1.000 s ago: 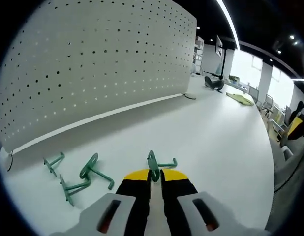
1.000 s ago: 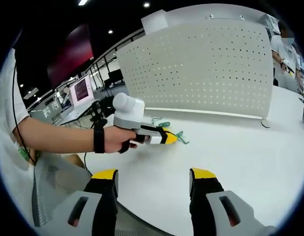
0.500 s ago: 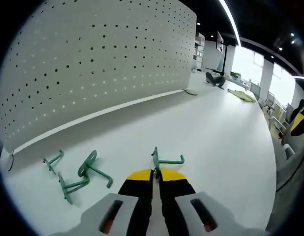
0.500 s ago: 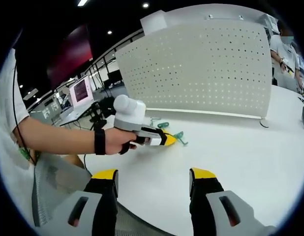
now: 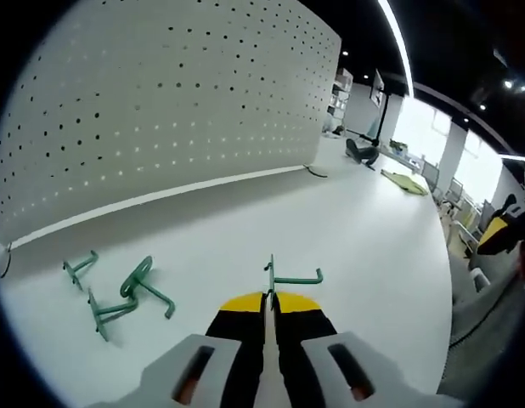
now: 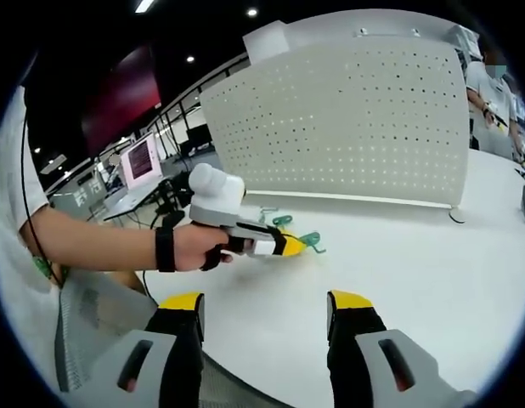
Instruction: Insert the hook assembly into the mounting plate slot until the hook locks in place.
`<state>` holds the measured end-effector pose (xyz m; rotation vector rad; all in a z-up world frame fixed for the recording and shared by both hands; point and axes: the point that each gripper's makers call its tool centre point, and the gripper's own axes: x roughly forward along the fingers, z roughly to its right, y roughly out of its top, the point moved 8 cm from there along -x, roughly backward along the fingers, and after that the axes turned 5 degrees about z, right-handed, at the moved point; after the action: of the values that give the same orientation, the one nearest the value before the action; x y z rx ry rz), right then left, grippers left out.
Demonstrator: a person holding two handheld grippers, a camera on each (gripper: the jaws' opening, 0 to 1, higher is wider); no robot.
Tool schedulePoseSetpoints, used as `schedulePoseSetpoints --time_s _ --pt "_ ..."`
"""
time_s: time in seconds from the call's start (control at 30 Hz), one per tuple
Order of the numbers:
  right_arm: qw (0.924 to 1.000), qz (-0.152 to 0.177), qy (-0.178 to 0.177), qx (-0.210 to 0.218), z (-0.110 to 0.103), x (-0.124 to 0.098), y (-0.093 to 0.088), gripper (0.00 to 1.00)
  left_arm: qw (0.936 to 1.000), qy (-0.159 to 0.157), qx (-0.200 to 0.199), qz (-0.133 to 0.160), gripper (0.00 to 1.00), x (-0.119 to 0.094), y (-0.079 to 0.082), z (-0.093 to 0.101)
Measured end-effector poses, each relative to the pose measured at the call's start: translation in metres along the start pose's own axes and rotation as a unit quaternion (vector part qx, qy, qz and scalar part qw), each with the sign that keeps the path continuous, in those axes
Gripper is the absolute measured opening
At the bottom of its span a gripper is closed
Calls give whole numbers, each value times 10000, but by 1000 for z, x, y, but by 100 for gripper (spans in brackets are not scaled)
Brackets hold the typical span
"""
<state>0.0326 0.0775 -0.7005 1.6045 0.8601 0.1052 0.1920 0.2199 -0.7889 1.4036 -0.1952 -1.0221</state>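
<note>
One green hook (image 5: 288,277) sits clamped in the left gripper (image 5: 269,308) above the table (image 5: 364,229) — keep it level toward the pegboard (image 5: 160,110) holes — while the right gripper (image 6: 267,319) waits with jaws apart.

Open-plan office or lab floor. Indicated by: long white table (image 5: 347,221) ahead of the left claw (image 5: 268,316); dark ceiling with strip light (image 5: 397,38) and spot lamps; lit monitor (image 6: 140,158) on desks left of the right claw (image 6: 267,327); bright windows (image 5: 432,136) beyond the table's far end.
</note>
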Motion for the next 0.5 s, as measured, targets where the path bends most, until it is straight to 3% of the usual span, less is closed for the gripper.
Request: schedulePoseSetpoints --time_s 0.5 --pt "9996 238 52 115 3 1 6 56 9990 -253 -178 334 3 -24 6 17"
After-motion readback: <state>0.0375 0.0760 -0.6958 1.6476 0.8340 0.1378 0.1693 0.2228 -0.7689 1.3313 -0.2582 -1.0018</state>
